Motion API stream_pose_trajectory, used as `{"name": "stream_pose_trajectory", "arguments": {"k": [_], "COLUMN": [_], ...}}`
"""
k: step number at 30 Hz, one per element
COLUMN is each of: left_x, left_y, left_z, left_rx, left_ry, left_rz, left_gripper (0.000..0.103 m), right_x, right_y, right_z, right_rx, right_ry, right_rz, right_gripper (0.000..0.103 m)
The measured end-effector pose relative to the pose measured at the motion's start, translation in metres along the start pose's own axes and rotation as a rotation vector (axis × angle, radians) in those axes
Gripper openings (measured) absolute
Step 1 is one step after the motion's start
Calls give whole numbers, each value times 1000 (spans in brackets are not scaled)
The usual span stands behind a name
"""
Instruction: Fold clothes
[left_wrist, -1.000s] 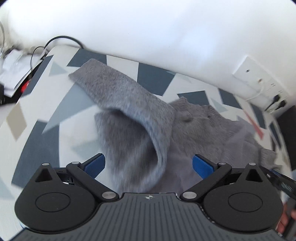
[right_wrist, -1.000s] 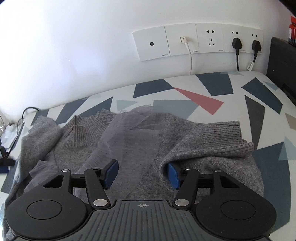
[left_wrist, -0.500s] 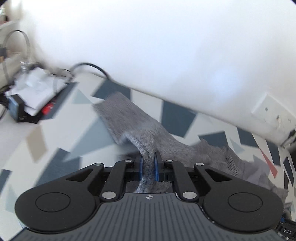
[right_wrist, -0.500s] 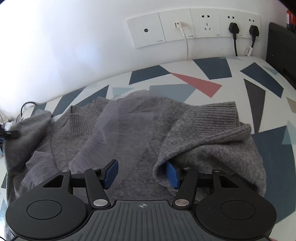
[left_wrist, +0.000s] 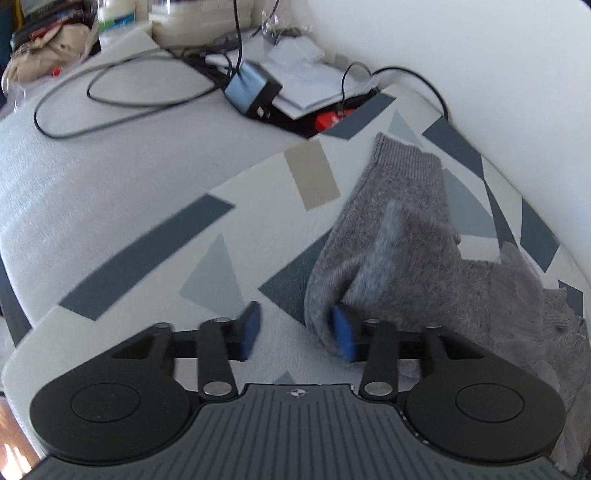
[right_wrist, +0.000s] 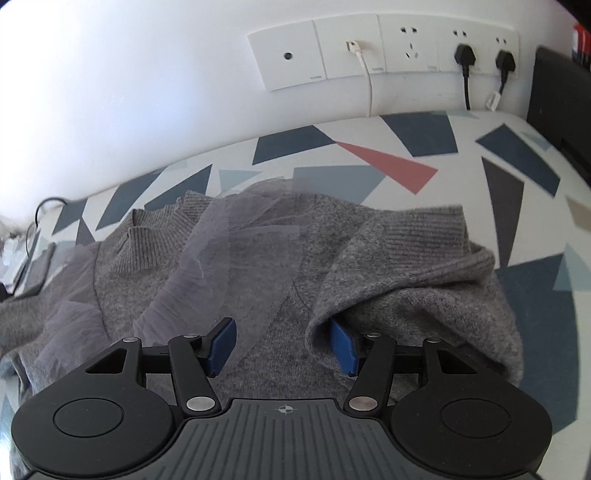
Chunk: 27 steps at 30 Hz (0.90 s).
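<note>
Jaws wide apart, my left gripper (left_wrist: 295, 332) grips nothing; the grey sweater's sleeve (left_wrist: 399, 236) drapes over its right pad on the patterned cloth (left_wrist: 155, 258). My right gripper (right_wrist: 282, 347), equally spread and empty, straddles the grey sweater (right_wrist: 258, 266), a fold covering its right pad.

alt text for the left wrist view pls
The open left gripper hovers over a patterned cloth, its right pad touching a grey sweater sleeve that lies stretched toward the wall. Cables and clutter sit beyond.
</note>
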<state>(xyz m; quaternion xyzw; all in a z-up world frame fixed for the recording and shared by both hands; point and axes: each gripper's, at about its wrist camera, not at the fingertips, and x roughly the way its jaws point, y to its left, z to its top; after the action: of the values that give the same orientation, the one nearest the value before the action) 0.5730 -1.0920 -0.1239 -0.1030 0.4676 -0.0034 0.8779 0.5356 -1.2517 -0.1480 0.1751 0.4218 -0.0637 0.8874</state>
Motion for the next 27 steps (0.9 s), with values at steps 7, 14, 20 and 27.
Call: {"name": "stream_pose_trajectory", "arguments": {"k": [7,14,20,27], "left_x": [-10,3,31,43], "left_y": [-33,-100,-134,-130], "left_z": [-5,-21,-48,-48], "left_rx": [183,511,672,659], "left_ry": [-30,10,104,96], "left_rz": [-51,-182,-175,-166], "left_gripper": [66,68,68,70], "right_x": [-24,-30,36,67], "right_y": [20,24,16,19], "right_z": [5,36,56,40], "right_rx": [-108,-136,-184,-225], "right_ry": [-29,-91,-17,-1], "right_rz": [-2,33,-93,-144], "right_gripper": [53,53,53,53]}}
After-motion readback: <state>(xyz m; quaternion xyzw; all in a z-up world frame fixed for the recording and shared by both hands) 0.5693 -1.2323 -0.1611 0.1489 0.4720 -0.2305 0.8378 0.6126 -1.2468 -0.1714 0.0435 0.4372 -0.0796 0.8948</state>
